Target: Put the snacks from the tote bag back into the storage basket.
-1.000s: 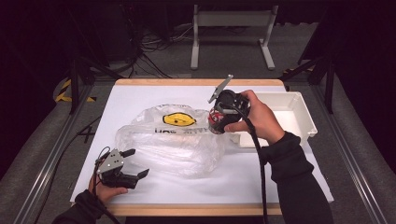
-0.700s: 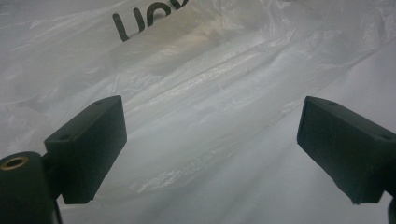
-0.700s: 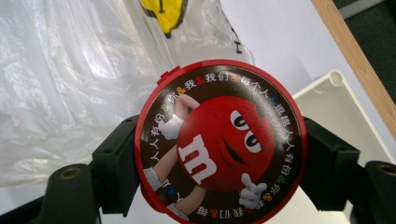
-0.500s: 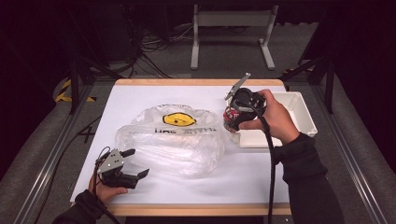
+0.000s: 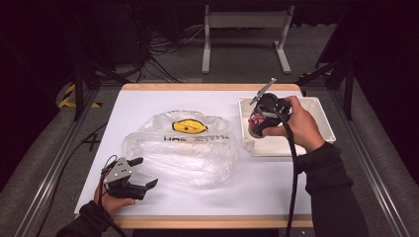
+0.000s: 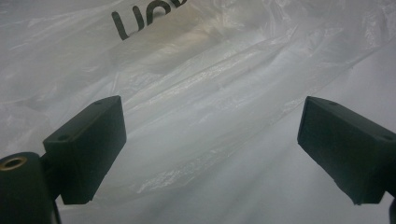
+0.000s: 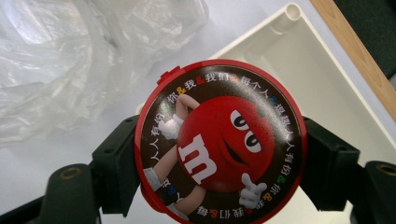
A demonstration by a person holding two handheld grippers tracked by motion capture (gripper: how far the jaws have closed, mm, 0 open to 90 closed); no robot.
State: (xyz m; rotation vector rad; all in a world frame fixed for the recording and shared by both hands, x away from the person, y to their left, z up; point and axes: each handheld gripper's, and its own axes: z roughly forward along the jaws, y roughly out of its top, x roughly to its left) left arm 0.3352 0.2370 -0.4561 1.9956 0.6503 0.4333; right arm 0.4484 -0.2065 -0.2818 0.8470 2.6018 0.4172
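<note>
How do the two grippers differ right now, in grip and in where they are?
The right gripper is shut on the red candy tin and held up over the white tray; the left gripper has its jaws wide apart with nothing between them. The left one sits low at the near edge of the clear plastic bag, the right one off the bag's far side. Both are hand-held, with black jaws.

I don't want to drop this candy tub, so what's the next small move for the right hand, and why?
Probably lower it a little further into the white plastic tray before releasing. The right tongs are clamped on the round red candy tub with the cartoon lid, held above the tray's near corner rather than resting on its floor. The left tongs sit open by the clear plastic bag.
</note>
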